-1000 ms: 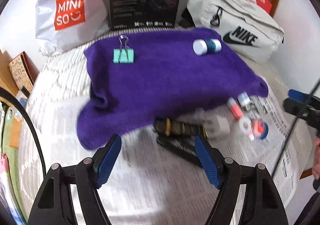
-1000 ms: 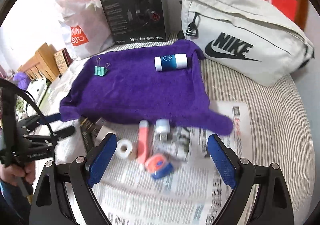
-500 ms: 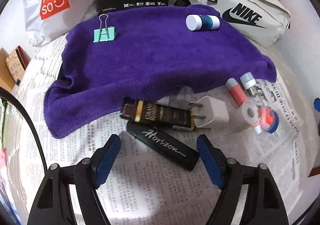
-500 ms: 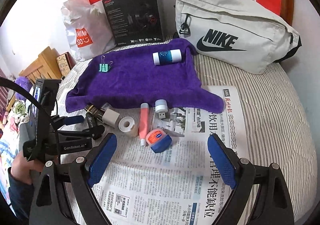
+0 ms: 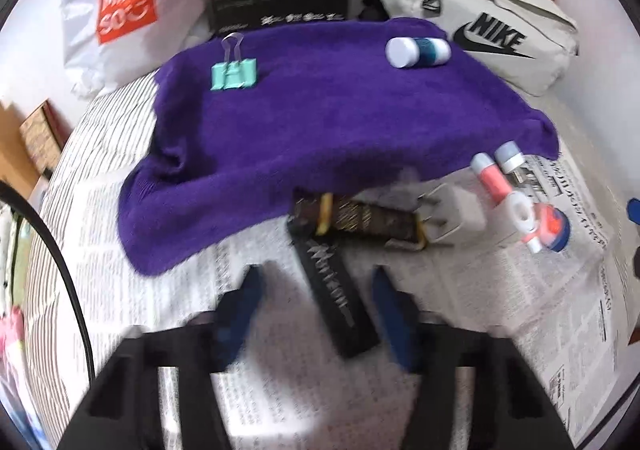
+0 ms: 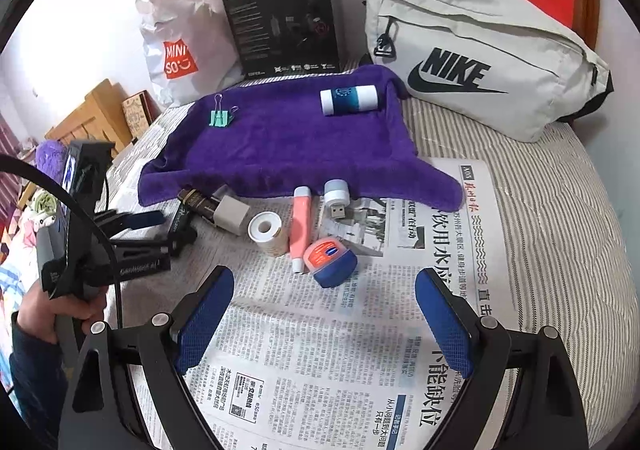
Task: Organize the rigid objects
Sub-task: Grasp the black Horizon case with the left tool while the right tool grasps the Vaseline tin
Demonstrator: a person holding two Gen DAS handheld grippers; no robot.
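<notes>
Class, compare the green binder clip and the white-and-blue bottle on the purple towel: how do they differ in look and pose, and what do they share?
The green binder clip is small and angular with wire handles; the white-and-blue bottle is larger and round.
The binder clip sits near the purple towel's far left corner; the bottle lies on its side near the far right corner.
Both rest on the towel, away from either gripper.

Even daylight is filling both fisheye views; the left one is smearing, blurring its gripper point(image 5: 316, 306).
</notes>
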